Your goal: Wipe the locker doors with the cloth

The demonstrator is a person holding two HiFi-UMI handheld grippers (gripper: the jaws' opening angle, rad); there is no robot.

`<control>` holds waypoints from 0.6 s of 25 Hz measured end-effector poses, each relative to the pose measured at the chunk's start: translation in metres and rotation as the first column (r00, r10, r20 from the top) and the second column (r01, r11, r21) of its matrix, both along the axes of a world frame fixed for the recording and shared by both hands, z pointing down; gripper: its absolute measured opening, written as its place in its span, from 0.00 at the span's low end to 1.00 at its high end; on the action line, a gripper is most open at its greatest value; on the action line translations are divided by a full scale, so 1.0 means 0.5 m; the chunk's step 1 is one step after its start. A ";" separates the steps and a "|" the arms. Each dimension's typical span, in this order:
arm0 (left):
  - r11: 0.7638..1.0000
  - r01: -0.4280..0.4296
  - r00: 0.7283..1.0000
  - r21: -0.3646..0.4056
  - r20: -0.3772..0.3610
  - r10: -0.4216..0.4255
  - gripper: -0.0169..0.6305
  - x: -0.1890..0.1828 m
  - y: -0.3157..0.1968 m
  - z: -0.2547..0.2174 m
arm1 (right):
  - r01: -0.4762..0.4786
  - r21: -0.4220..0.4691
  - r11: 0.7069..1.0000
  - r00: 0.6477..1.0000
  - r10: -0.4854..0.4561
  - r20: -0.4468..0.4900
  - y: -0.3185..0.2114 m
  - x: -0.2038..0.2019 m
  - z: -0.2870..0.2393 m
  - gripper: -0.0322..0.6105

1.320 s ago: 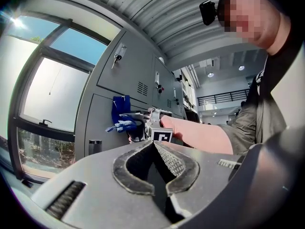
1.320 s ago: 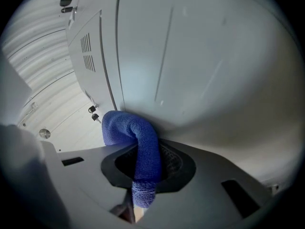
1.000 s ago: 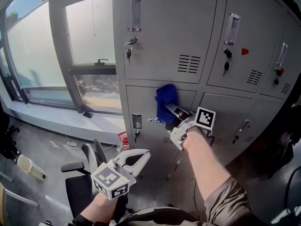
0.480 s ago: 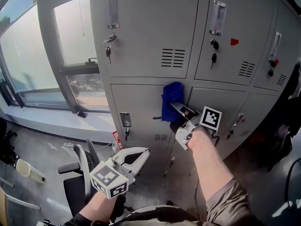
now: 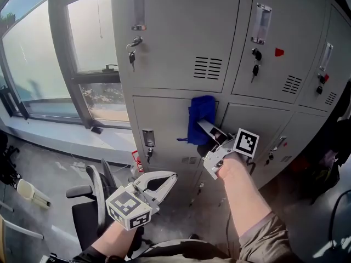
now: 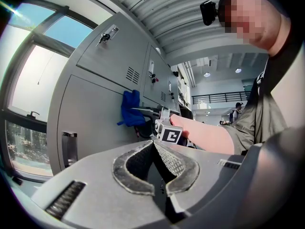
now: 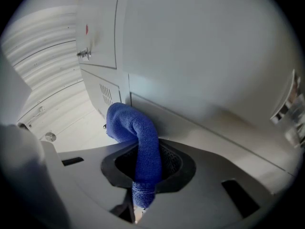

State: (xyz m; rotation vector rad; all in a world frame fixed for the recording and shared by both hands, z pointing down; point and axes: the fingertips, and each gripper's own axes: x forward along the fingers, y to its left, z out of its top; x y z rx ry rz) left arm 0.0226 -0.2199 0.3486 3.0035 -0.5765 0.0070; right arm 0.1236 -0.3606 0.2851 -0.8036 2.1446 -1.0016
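Observation:
A bank of grey lockers fills the head view. The blue cloth (image 5: 201,119) is pressed against the lower left locker door (image 5: 164,119), near its right edge under the top seam. My right gripper (image 5: 210,131) is shut on the cloth, which hangs out between the pads as a blue fold (image 7: 143,147) against the door. From the left gripper view the cloth (image 6: 129,109) and the right gripper (image 6: 148,111) show against the same door. My left gripper (image 5: 172,177) hangs low, away from the lockers, shut with nothing in it; its pads (image 6: 177,163) meet at the tip.
A big window (image 5: 55,48) stands left of the lockers. An office chair (image 5: 93,196) sits below my left gripper. Keys (image 5: 131,56) hang in the upper door's lock, and a latch (image 5: 148,141) sits on the lower door. Dark bags (image 5: 329,158) lie at the right.
My right gripper has slid the cloth to the right along the lower left door, toward the seam with the neighbouring door. The left gripper has stayed low and shut.

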 end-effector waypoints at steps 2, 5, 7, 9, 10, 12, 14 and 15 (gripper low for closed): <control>1.000 0.014 1.000 -0.001 -0.002 -0.014 0.02 -0.016 -0.001 0.000 | 0.047 0.018 0.999 0.999 -0.046 -0.020 0.001 -0.049 0.002 0.14; 0.999 0.044 0.999 -0.003 -0.005 -0.044 0.02 -0.049 -0.004 0.002 | 0.134 0.060 0.989 0.990 -0.131 -0.042 0.004 -0.138 0.004 0.14; 0.998 0.063 0.998 -0.005 -0.005 -0.063 0.02 -0.073 -0.008 0.006 | 0.181 0.078 0.980 0.983 -0.177 -0.055 0.005 -0.194 0.012 0.14; 0.996 0.084 0.996 -0.008 -0.006 -0.084 0.02 -0.097 -0.011 0.010 | 0.220 0.075 0.973 0.974 -0.215 -0.073 0.002 -0.244 0.028 0.14; 0.995 0.095 0.995 -0.009 -0.006 -0.095 0.02 -0.108 -0.012 0.012 | 0.237 0.068 0.969 0.970 -0.232 -0.077 0.000 -0.267 0.037 0.14; 0.993 0.115 0.993 -0.011 -0.004 -0.115 0.02 -0.131 -0.011 0.016 | 0.267 0.054 0.962 0.962 -0.263 -0.071 -0.006 -0.309 0.058 0.14; 0.991 0.134 0.991 -0.005 -0.002 -0.134 0.02 -0.150 -0.008 0.018 | 0.290 0.039 0.956 0.956 -0.287 -0.061 -0.014 -0.345 0.082 0.14; 0.990 0.142 0.990 -0.001 -0.002 -0.142 0.02 -0.159 -0.006 0.018 | 0.296 0.030 0.955 0.954 -0.294 -0.060 -0.020 -0.359 0.096 0.14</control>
